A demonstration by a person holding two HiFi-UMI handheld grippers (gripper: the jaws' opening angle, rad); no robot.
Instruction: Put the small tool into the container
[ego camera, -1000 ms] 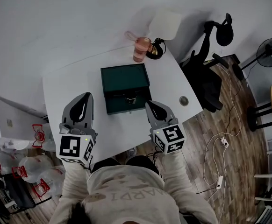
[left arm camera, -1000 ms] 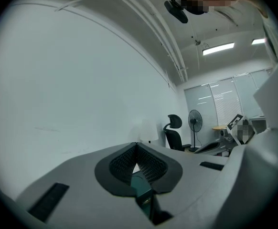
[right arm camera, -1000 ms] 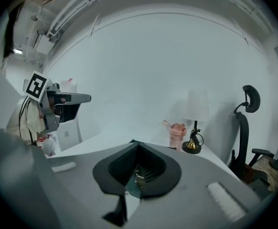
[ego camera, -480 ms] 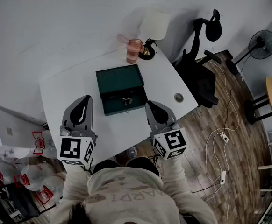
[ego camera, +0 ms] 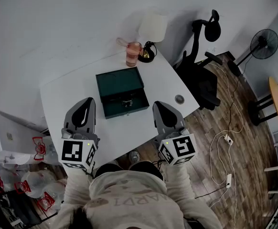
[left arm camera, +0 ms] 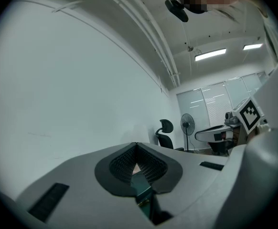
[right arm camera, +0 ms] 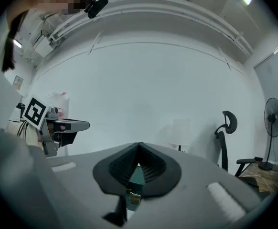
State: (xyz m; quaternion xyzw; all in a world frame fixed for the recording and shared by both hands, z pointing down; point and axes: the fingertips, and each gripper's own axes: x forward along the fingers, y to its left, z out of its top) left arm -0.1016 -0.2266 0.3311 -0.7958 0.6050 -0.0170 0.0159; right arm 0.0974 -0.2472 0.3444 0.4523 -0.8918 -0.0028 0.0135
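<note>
While both grippers hang empty at the near table edge, the container is shut and the small tool is out of sight.
Head view: the green container [ego camera: 120, 92] lies mid-table [ego camera: 165, 87], lid down, latch [ego camera: 125, 102] on its near side. Against a second ago it looks smaller and farther off, the right gripper [ego camera: 162, 112] has drifted right and nearer the person, and the left gripper [ego camera: 83, 109] has hardly moved. Left gripper view: the left gripper [left arm camera: 136, 148] has its jaws meeting at the tips with nothing between them; a sliver of container [left arm camera: 142, 187] shows beyond. Right gripper view: the right gripper [right arm camera: 139, 149] is likewise closed tip to tip and empty, with the latch [right arm camera: 132, 199] visible through the gap. No view shows the tool, so the task looks unstarted, with the lid probably to be opened first.
</note>
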